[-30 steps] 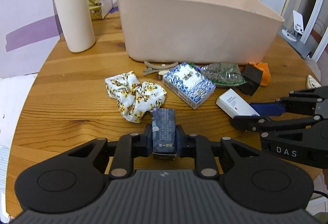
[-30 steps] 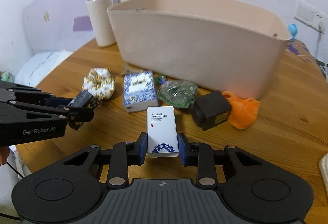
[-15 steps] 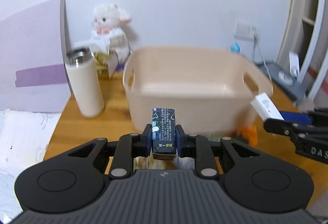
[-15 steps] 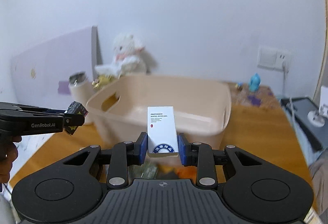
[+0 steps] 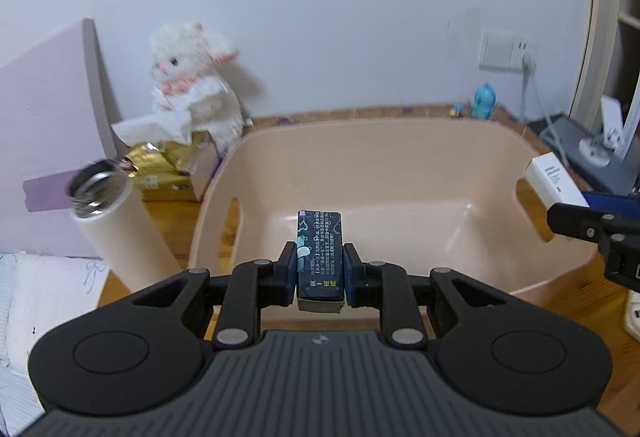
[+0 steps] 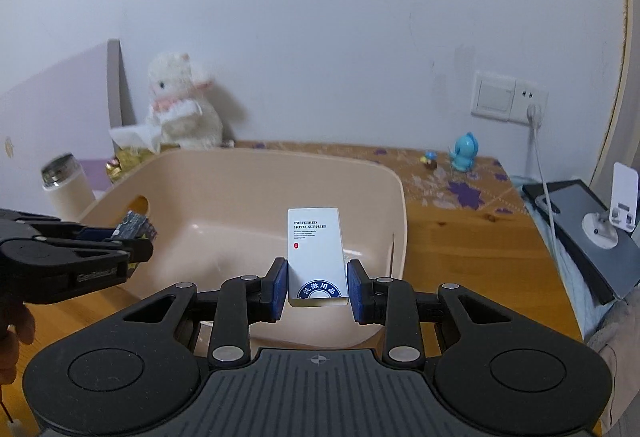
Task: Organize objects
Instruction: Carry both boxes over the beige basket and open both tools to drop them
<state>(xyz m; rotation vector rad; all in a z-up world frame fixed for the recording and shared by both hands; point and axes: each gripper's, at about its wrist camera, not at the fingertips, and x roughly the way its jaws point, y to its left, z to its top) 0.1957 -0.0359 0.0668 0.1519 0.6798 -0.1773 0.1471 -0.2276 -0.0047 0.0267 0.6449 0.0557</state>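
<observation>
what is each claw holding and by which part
Left claw: dark blue box, pinched at its near end. Right claw: white box, pinched at its near end.

The dark box's (image 5: pixel 319 255) small print is too fine to read; the thermos (image 5: pixel 116 221) is blurred (base hidden behind the left gripper (image 5: pixel 320 269)); table clutter cannot be seen.

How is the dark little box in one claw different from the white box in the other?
The dark box is navy with pale print and narrow; the white box is wider and reads "Preferred Hotel Supplies". The dark box sits in the left gripper, the white box in the right gripper. Both are clamped between fingers above the beige bin.
</observation>
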